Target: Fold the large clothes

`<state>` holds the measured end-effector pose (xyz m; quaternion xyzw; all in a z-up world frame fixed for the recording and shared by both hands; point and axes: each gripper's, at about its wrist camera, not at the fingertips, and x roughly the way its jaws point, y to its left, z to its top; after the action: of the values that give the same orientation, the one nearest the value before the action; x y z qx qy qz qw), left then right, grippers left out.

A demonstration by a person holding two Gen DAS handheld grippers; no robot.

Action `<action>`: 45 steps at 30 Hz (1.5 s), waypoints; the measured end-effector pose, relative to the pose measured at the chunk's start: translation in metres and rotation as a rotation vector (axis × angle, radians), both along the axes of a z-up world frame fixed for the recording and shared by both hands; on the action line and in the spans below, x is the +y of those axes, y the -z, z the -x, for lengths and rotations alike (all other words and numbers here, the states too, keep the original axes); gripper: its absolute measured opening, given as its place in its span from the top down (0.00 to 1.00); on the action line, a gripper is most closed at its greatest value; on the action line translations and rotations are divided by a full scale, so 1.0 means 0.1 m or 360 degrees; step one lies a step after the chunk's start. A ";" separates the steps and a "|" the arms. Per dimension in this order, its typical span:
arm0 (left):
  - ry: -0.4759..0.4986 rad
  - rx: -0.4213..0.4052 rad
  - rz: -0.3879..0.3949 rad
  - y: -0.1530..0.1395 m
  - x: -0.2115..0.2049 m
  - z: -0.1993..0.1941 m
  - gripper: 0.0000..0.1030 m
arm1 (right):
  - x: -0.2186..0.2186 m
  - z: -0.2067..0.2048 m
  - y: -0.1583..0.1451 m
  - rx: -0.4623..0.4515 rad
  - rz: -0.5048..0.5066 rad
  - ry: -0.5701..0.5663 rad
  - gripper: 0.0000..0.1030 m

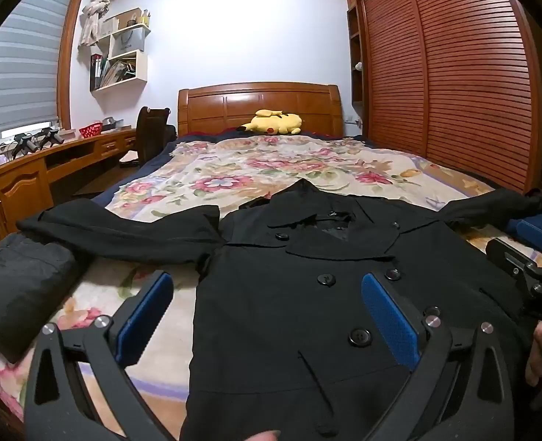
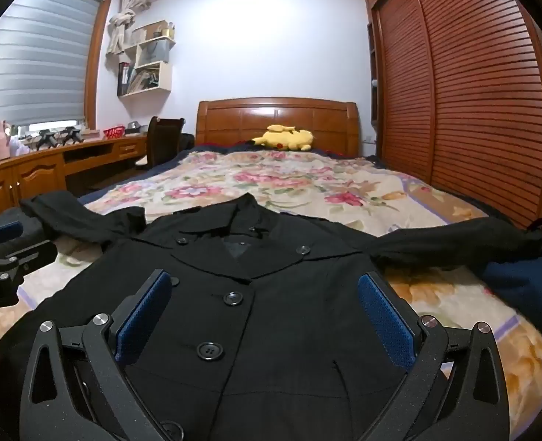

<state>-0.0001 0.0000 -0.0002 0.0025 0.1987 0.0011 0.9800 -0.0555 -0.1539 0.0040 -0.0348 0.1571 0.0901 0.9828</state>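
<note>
A black double-breasted coat (image 1: 307,294) lies face up on the flowered bedspread (image 1: 256,172), collar toward the headboard, both sleeves spread out sideways. It also shows in the right wrist view (image 2: 278,312). My left gripper (image 1: 267,286) is open and empty, hovering over the coat's lower left front. My right gripper (image 2: 263,286) is open and empty over the coat's lower right front. The right gripper shows at the right edge of the left wrist view (image 1: 535,257); the left gripper shows at the left edge of the right wrist view (image 2: 2,257).
A folded black garment (image 1: 21,286) lies on the bed's left corner. A dark blue item (image 2: 524,283) lies by the right sleeve. A yellow plush toy (image 1: 274,123) sits at the headboard. A wooden desk (image 1: 21,180) runs along the left, a louvred wardrobe (image 1: 454,84) along the right.
</note>
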 end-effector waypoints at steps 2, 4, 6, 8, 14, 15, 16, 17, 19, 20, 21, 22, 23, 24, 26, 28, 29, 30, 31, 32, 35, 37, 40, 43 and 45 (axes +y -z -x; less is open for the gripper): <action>0.0000 0.0006 0.0003 0.00 0.00 -0.01 0.01 | 0.00 0.00 0.00 -0.0014 -0.0005 0.0000 0.00; -0.0005 0.0004 0.0011 -0.02 0.06 0.02 0.01 | 0.00 0.00 0.01 -0.0010 -0.0001 0.0000 0.00; -0.0004 0.0002 0.0017 -0.03 0.07 0.02 0.01 | 0.00 -0.01 0.02 -0.0006 0.0001 0.0001 0.00; -0.0007 -0.0001 0.0027 -0.04 0.06 0.01 0.01 | -0.01 0.00 0.01 -0.0018 -0.0001 0.0003 0.00; -0.0014 -0.0009 0.0025 -0.04 0.03 0.02 0.01 | -0.01 -0.03 0.00 -0.0008 0.0000 0.0012 0.00; -0.0015 -0.0012 0.0023 -0.05 0.03 0.01 0.01 | -0.01 -0.04 0.00 -0.0006 -0.0001 0.0013 0.00; -0.0017 -0.0015 0.0020 -0.04 0.02 -0.01 0.01 | -0.02 -0.01 0.01 -0.0020 -0.0008 -0.0001 0.00; -0.0016 -0.0015 0.0019 -0.05 0.01 -0.01 0.01 | -0.02 -0.02 0.01 -0.0019 -0.0008 -0.0002 0.00; -0.0008 -0.0021 0.0011 -0.04 -0.01 0.01 0.01 | -0.02 -0.02 0.01 -0.0020 -0.0010 0.0000 0.00; -0.0008 -0.0021 0.0011 -0.04 -0.01 0.01 0.01 | -0.02 -0.02 0.01 -0.0021 -0.0011 -0.0001 0.00; -0.0008 -0.0021 0.0012 -0.04 -0.01 0.01 0.01 | -0.02 -0.02 0.01 -0.0020 -0.0011 -0.0002 0.00; -0.0008 -0.0021 0.0012 -0.04 -0.01 0.01 0.01 | -0.03 -0.01 0.01 -0.0021 -0.0010 0.0001 0.00; -0.0008 -0.0021 0.0012 -0.04 -0.01 0.01 0.01 | -0.03 -0.01 0.01 -0.0021 -0.0011 0.0000 0.00; -0.0008 -0.0022 0.0011 -0.04 -0.01 0.01 0.01 | -0.03 -0.01 0.01 -0.0020 -0.0010 -0.0001 0.00; -0.0008 -0.0023 0.0013 -0.04 0.00 0.01 0.01 | -0.03 -0.01 0.00 -0.0020 -0.0010 0.0001 0.00; -0.0006 -0.0023 0.0015 -0.04 0.00 0.01 0.01 | -0.03 0.00 0.00 -0.0021 -0.0011 0.0001 0.00; 0.0000 -0.0021 0.0018 -0.04 0.00 0.01 0.01 | -0.03 0.00 0.00 -0.0020 -0.0011 0.0001 0.00; 0.0001 -0.0022 0.0018 -0.04 0.00 0.01 0.01 | -0.03 0.00 0.00 -0.0021 -0.0011 0.0002 0.00; -0.0001 -0.0023 0.0016 -0.04 0.00 0.01 0.01 | -0.03 0.00 0.00 -0.0021 -0.0011 0.0002 0.00; -0.0001 -0.0022 0.0015 -0.04 0.00 0.01 0.01 | -0.03 0.00 0.00 -0.0022 -0.0010 0.0002 0.00; 0.0000 -0.0023 0.0018 -0.04 0.00 0.01 0.01 | -0.03 -0.01 0.00 -0.0021 -0.0012 0.0003 0.00; -0.0001 -0.0025 0.0018 -0.04 -0.01 0.00 0.01 | -0.03 -0.01 0.01 -0.0022 -0.0012 0.0003 0.00; 0.0000 -0.0034 0.0019 -0.05 -0.02 0.01 0.01 | -0.03 -0.01 0.01 -0.0022 -0.0012 0.0003 0.00; 0.0000 -0.0036 0.0021 -0.05 -0.02 0.02 0.01 | -0.03 -0.02 0.01 -0.0022 -0.0013 0.0001 0.00; -0.0001 -0.0037 0.0021 -0.05 -0.02 0.01 0.01 | -0.03 -0.02 0.01 -0.0022 -0.0014 0.0001 0.00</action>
<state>-0.0014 -0.0016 0.0053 -0.0039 0.1872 0.0001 0.9823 -0.0538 -0.1573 0.0027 -0.0310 0.1499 0.0903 0.9841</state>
